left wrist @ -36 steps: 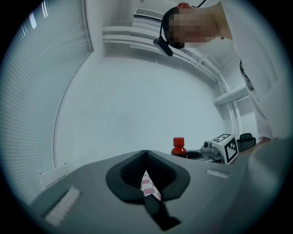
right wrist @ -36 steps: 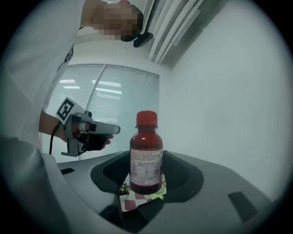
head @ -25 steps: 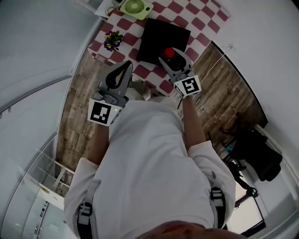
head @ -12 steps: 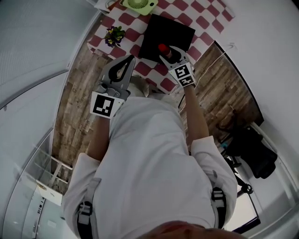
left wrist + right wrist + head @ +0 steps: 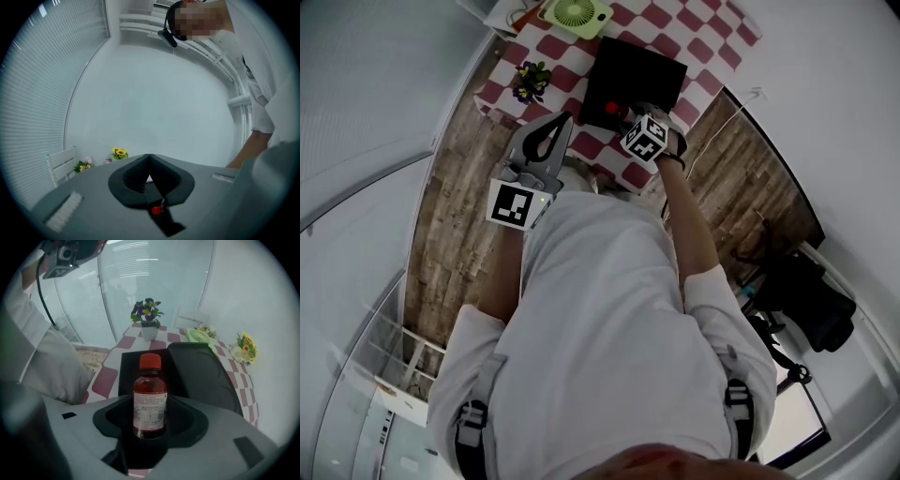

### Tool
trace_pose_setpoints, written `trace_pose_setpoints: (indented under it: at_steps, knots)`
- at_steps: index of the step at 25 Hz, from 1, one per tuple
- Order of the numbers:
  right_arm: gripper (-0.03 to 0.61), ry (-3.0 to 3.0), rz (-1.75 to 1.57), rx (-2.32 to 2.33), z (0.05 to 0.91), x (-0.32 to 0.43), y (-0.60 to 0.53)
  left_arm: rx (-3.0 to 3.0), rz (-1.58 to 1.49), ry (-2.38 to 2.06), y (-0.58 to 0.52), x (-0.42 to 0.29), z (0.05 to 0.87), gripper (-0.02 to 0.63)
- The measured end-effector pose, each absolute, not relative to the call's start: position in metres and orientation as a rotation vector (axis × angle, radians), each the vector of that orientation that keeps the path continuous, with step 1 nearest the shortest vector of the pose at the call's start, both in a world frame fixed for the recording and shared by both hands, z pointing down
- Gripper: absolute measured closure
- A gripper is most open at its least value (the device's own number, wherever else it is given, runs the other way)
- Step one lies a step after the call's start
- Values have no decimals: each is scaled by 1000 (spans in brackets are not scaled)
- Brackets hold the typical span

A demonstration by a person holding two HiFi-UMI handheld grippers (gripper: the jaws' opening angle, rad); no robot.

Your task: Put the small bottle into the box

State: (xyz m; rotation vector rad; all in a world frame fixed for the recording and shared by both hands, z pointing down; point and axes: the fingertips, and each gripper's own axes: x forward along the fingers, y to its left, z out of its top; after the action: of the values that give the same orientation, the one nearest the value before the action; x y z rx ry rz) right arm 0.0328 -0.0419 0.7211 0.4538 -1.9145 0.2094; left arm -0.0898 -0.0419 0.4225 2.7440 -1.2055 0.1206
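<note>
The right gripper [image 5: 622, 113] grips the small bottle [image 5: 150, 401], red cap up, at the near edge of the black box [image 5: 639, 67], while the left gripper [image 5: 553, 131] hangs left of the box, just off the checkered table [image 5: 705, 49], jaws pressed together on nothing.

a table [image 5: 712, 23] stands on a wooden floor [image 5: 450, 216], covered by a red and white checked cloth [image 5: 555, 47]. a black box [image 5: 642, 66] lies on the cloth near its middle. a green fan [image 5: 574, 13] sits at the far edge, left of the box. a pot of purple flowers [image 5: 528, 82] stands at the left edge. yellow flowers [image 5: 246, 347] stand near the fan.
</note>
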Motion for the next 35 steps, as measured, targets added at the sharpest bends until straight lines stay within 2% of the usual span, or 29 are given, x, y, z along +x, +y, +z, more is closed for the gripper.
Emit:
trace_pose_setpoints:
  at_steps: [11, 35]
  knots:
    - [356, -1697, 228, 271, 763, 39, -33, 2714, 136, -1225, -42, -109, 428, 614]
    - [353, -1632, 235, 186, 786, 43, -32, 2694, 138, -1221, -46, -109, 432, 614]
